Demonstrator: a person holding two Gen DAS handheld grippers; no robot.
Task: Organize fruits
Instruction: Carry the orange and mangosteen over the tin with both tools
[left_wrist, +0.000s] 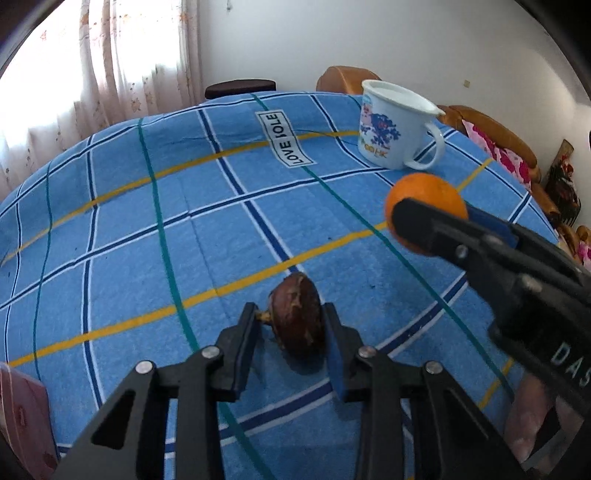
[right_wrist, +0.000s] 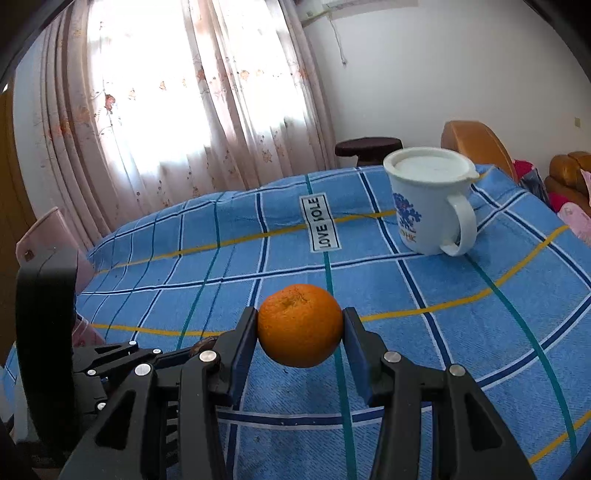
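My right gripper (right_wrist: 300, 325) is shut on an orange (right_wrist: 300, 325) and holds it above the blue checked cloth; the orange also shows in the left wrist view (left_wrist: 424, 195), raised in front of the mug. A dark brown fruit (left_wrist: 298, 319) with a stem lies on the cloth between the fingers of my left gripper (left_wrist: 291, 314). Its right pad touches the fruit and its left pad is at the stem side with a small gap. A white mug (right_wrist: 430, 201) with a blue print stands far right; it also shows in the left wrist view (left_wrist: 397, 127).
The blue checked cloth (left_wrist: 147, 236) covers the table and bears a "LOVE" label (left_wrist: 286, 138). A pink object (left_wrist: 22, 413) lies at the left edge. Wooden chairs (left_wrist: 495, 129) stand behind the table on the right, a dark stool (right_wrist: 369, 147) and curtains behind.
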